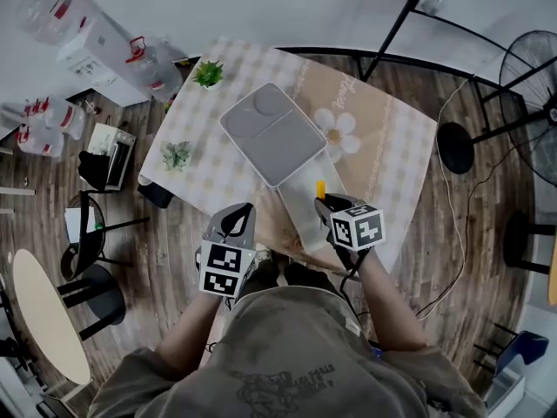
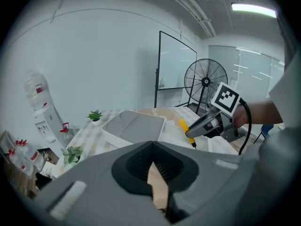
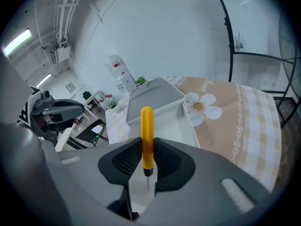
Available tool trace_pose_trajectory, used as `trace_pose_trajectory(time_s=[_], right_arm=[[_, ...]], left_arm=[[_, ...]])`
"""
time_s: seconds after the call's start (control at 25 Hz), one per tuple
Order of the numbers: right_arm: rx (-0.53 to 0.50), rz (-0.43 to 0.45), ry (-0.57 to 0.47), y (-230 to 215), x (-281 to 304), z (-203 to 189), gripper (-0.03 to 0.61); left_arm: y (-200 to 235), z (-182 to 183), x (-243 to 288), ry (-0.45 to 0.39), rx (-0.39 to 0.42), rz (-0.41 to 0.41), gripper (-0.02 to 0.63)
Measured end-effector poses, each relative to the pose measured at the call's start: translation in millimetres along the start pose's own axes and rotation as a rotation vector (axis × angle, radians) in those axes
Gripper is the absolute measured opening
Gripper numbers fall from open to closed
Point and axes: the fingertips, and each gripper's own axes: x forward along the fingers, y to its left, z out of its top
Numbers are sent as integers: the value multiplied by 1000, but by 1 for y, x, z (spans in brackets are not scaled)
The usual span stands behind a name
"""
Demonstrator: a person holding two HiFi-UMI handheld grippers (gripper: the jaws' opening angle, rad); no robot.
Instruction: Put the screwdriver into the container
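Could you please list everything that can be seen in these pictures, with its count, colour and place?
screwdriver: 1, yellow handle, tip down, held above the container
container: 1, white, open, near end of the table
lid: 1, grey, middle of the table, beyond the container
plants: 2, green, left side of the table
tablecloth: 1, beige and white check with a daisy print
fan: 1, black, floor at right
water dispenser: 1, white, floor at far left
left tool: 1, grey, shut, empty, at the table's near edge
right tool: 1, grey, shut on the screwdriver
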Motion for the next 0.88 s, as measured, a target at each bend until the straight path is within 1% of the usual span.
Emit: trace_pose_trajectory(time_s=[0.12, 0.4, 0.48, 0.56, 0.64, 0.76, 0.88], right_arm=[[17, -17, 45, -5, 17, -9, 106], [28, -55, 143, -15, 49, -24, 106], [37, -55, 174, -18, 57, -29, 106], [52, -54, 204, -19, 64, -34, 106], [50, -71, 222, -21, 69, -37, 106], [38, -100, 237, -25, 74, -42, 106], [48, -109, 233, -26, 77, -44, 107]], left_arm=[[1, -4, 9, 10, 10, -34, 0], [5, -21, 31, 52, 1, -95, 0], [13, -25, 37, 64, 2, -87, 0], [25, -29, 41, 75, -14, -70, 0], [35, -31, 43, 77, -30, -63, 0], [42, -35, 43, 86, -28, -61, 0], [45, -38, 42, 94, -31, -58, 0]])
